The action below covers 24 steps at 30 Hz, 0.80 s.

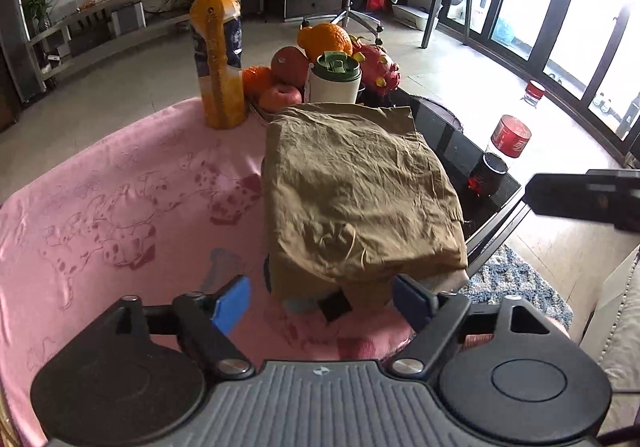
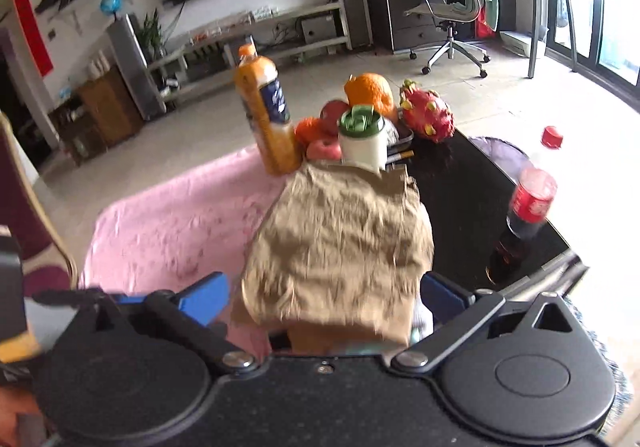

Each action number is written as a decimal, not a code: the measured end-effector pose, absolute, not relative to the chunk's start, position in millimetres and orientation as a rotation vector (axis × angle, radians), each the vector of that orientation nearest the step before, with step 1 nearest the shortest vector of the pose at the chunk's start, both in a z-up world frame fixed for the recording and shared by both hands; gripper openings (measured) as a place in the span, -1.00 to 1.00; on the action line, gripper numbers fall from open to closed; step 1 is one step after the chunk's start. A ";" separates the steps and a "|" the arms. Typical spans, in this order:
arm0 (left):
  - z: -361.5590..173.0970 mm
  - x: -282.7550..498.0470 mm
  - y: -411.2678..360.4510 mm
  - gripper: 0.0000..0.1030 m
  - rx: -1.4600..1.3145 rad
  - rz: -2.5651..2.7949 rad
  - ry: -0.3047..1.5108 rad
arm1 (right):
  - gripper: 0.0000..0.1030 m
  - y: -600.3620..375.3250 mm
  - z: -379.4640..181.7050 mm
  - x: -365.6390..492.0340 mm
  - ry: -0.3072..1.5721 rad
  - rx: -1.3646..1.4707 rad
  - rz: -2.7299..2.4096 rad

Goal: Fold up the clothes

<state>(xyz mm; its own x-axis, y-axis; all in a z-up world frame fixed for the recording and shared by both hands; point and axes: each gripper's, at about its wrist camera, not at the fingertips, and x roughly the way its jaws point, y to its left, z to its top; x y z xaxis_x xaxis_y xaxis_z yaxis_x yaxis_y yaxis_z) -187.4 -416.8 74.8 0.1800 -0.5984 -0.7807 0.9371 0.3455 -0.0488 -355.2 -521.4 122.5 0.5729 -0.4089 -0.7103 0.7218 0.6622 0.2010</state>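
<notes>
- Living room, low table with a pink cloth (image 1: 120, 183) over its left part, bare black glass on the right.
- Juice bottle (image 1: 218, 55) and fruit sit at the far edge.
- Khaki garment (image 1: 356, 195) lies mid-table as a compact rectangle, so folding looks pretty much done, maybe a final tidy.
- Left gripper (image 1: 324, 299) wide apart, empty.
- Right gripper (image 2: 324, 299) also spread, straddling the near edge, not pinching.
</notes>
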 end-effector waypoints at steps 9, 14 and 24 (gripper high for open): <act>87.3 -218.6 -370.8 0.84 0.483 -1.194 0.817 | 1.00 -465.4 124.8 -375.3 0.761 0.465 -0.719; 90.4 -233.0 -359.8 0.84 0.479 -1.213 0.827 | 1.00 -445.9 134.5 -386.6 0.765 0.433 -0.754; 88.5 -253.5 -355.1 0.84 0.487 -1.232 0.842 | 1.00 -435.5 139.2 -406.4 0.772 0.430 -0.745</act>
<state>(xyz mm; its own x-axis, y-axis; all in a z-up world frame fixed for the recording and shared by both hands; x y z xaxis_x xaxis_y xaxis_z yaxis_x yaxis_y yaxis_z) -253.5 -355.1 88.5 0.0976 -0.6189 -0.7794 0.9510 0.2887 -0.1102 -406.4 -435.5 139.2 0.4857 -0.4417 -0.7543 0.7382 0.6694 0.0833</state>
